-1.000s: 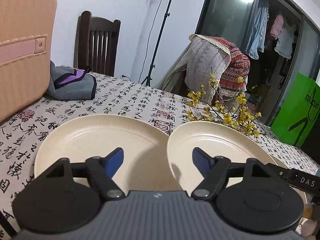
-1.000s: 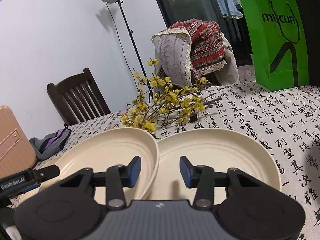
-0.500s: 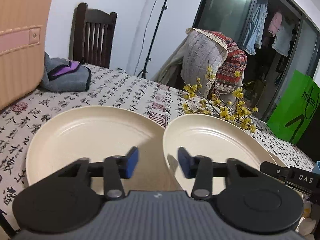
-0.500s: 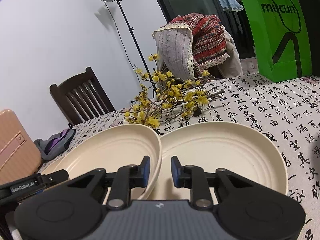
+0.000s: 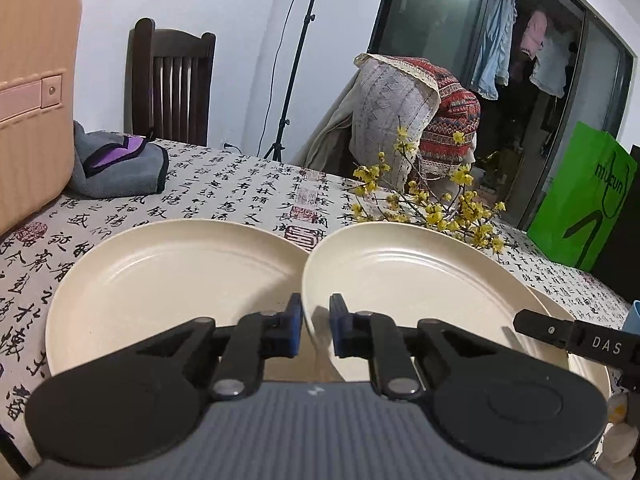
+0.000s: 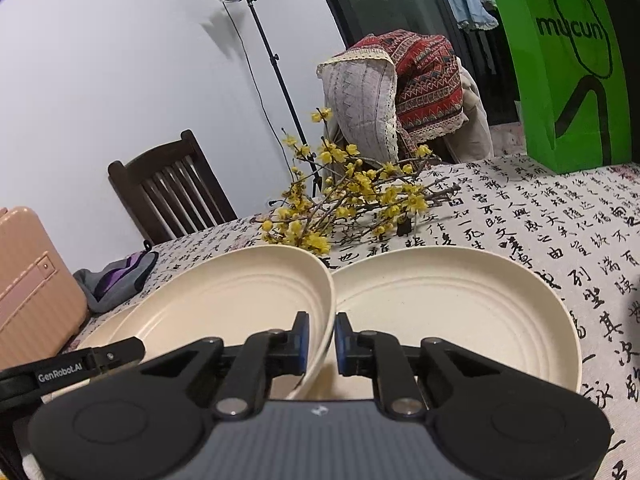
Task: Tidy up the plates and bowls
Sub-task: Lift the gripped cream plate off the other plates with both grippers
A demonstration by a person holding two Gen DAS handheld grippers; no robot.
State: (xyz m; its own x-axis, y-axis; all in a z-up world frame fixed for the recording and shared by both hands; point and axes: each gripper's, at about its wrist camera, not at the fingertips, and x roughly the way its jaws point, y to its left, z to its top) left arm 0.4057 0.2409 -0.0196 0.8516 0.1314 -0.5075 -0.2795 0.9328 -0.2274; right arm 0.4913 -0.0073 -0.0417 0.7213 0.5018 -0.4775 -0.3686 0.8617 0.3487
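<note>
A sprig of yellow blossoms (image 6: pixel 352 196) lies at 12 o'clock just behind three cream plates on the calligraphy tablecloth (image 5: pixel 224 192). The middle plate (image 5: pixel 400 276) is tilted, overlapping the left plate (image 5: pixel 160 276) and the right plate (image 6: pixel 452 312). Left gripper (image 5: pixel 314 326) and right gripper (image 6: pixel 321 346) both pinch its near rim. Only the left view shows the suitcase (image 5: pixel 32 92) at 10 o'clock filling that edge

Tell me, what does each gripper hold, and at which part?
The left gripper and the right gripper each pinch the near rim of a cream plate.
</note>
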